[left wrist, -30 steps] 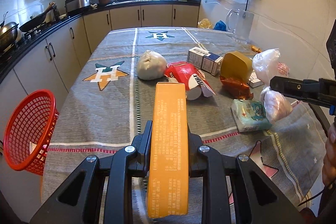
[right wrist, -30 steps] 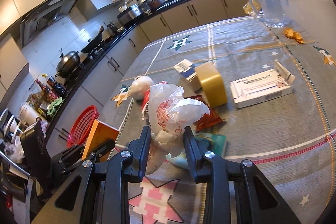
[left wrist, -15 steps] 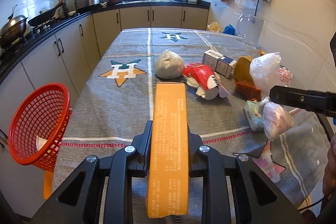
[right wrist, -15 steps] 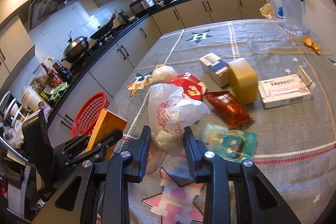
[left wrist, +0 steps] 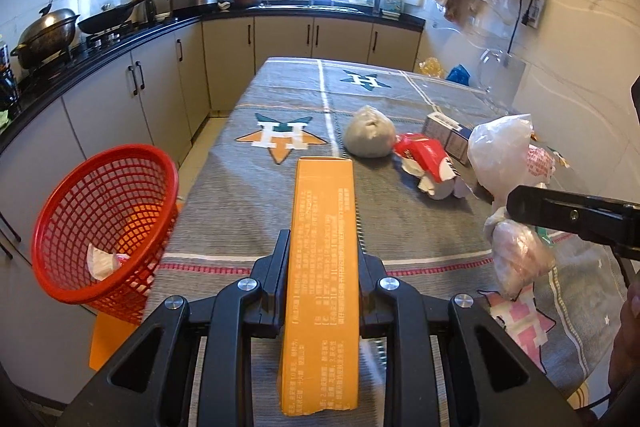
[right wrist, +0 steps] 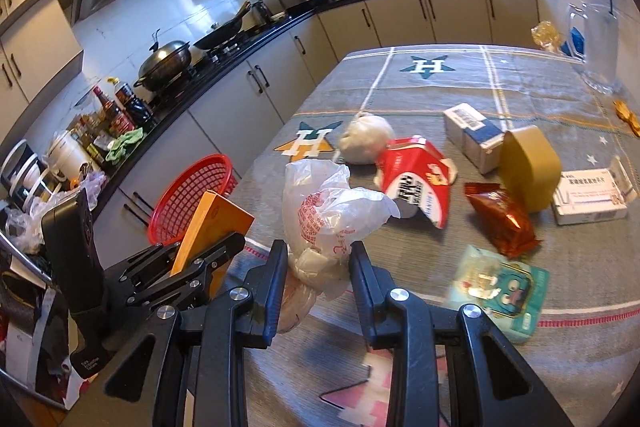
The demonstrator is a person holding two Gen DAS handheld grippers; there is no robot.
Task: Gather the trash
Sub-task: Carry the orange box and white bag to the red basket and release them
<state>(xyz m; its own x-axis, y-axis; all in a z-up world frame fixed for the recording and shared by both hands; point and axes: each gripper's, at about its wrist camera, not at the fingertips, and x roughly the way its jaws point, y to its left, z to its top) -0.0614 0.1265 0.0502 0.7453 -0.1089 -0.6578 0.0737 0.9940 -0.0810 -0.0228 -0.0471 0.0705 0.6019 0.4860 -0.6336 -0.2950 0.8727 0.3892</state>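
Trash lies scattered over the table (left wrist: pixel 248 211), which wears a grey cloth with star-and-H patches. Taking the table as the landmark: a red mesh basket (left wrist: pixel 104 227) hangs off its left edge, tilted with its mouth toward the cloth, and a crumpled white scrap (left wrist: pixel 102 261) rests inside it.

On the table's middle sit, from large to small, a mustard-yellow box (right wrist: pixel 528 167), a torn red-and-white carton (right wrist: pixel 416 179) just beside a grey tied bag (right wrist: pixel 366 141), a white-and-blue box (right wrist: pixel 472 131) behind the carton, a flat white medicine box (right wrist: pixel 592 195) toward the right edge, a red foil snack packet (right wrist: pixel 500 219) touching the yellow box, and a teal wipes pack (right wrist: pixel 500 287) nearest the front edge.

Above the table's front edge, the left gripper (left wrist: pixel 322 267) is clamped on a long orange carton (left wrist: pixel 322 275), which points away along the fingers. To its right, also over the front edge, the right gripper (right wrist: pixel 318 275) pinches a knotted white plastic bag (right wrist: pixel 328 211) at its neck; part of the bag bulges above the fingers and part hangs below.
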